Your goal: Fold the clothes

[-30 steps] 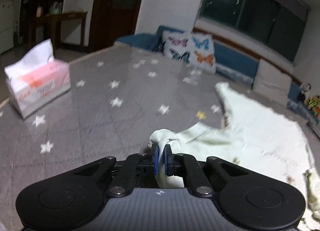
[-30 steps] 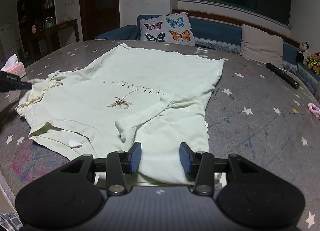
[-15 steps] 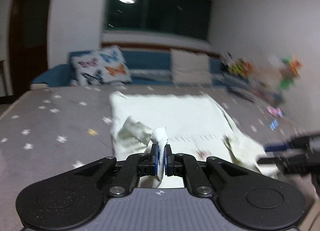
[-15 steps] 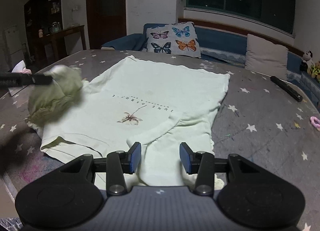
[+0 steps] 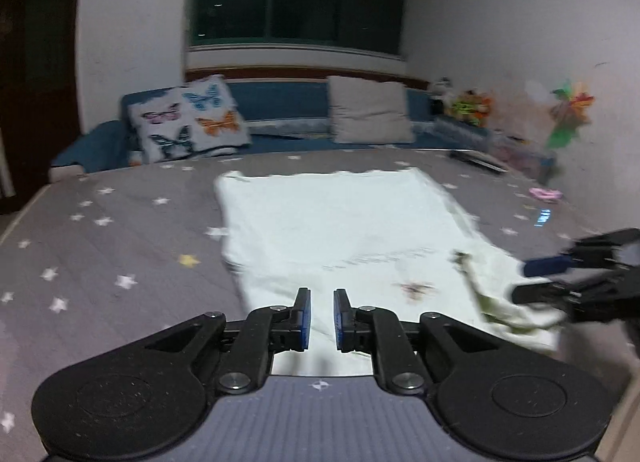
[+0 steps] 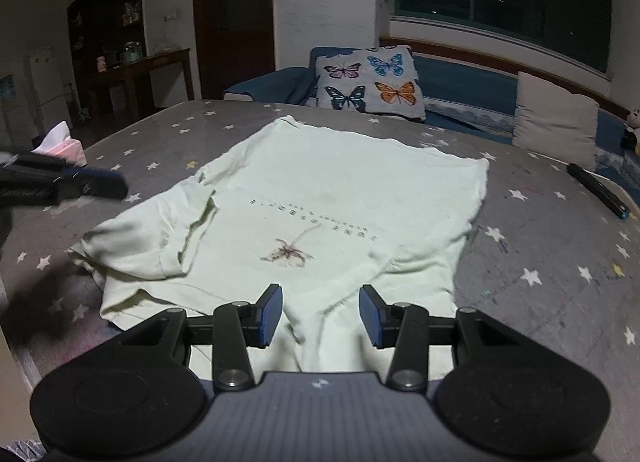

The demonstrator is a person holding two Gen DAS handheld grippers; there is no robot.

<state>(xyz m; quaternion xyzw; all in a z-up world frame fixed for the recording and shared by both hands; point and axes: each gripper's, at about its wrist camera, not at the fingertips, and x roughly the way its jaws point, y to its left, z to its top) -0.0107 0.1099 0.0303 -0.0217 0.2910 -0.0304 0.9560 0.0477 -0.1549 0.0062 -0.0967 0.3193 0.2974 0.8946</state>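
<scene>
A pale green T-shirt (image 6: 332, 214) with a small flower print lies spread on the grey star-patterned table (image 6: 560, 246); it also shows in the left wrist view (image 5: 340, 230). Its left sleeve (image 6: 176, 230) is folded in over the body. My left gripper (image 5: 319, 320) is open with a narrow gap and empty, over the shirt's near left edge; it shows in the right wrist view (image 6: 100, 184). My right gripper (image 6: 320, 314) is open wide and empty over the shirt's near edge; it shows in the left wrist view (image 5: 540, 278).
A tissue box (image 6: 60, 142) stands at the table's left edge. A black remote (image 6: 598, 190) lies at the far right. A pink hair tie (image 5: 544, 193) lies on the right. A butterfly cushion (image 6: 368, 82) and a beige cushion (image 6: 556, 122) sit on the bench behind.
My left gripper carried the left sleeve inward over the shirt, then opened and let it go. The sleeve now lies folded on the body. My right gripper stayed open.
</scene>
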